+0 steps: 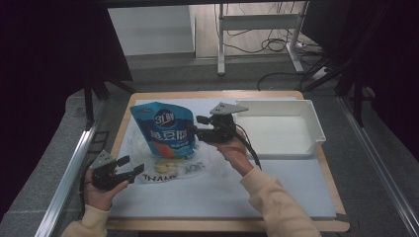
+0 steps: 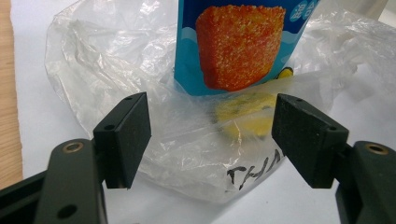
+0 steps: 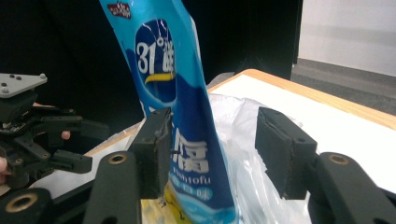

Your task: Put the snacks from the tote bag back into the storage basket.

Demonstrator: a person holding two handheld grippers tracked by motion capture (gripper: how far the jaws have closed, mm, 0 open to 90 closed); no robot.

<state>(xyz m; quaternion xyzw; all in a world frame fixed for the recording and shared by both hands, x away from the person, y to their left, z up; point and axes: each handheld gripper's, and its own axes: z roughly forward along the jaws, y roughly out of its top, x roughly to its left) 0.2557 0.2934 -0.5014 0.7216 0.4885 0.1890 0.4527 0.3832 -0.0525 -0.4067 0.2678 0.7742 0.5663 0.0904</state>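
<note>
Two grippers (image 1: 129,168) (image 1: 193,124), one blue pouch (image 1: 165,129), one plastic bag (image 1: 197,165), one tray (image 1: 316,123)

blue snack pouch (image 1: 165,129) | upright | in clear plastic bag (image 1: 148,158)

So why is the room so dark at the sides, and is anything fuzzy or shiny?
High view: black curtains make the sides dark, while light falls on the table and white tray. Left gripper view: the clear plastic bag glints, and its near printed edge is a bit soft. Right gripper view: the blue snack pouch is sharp, the background dim.
</note>
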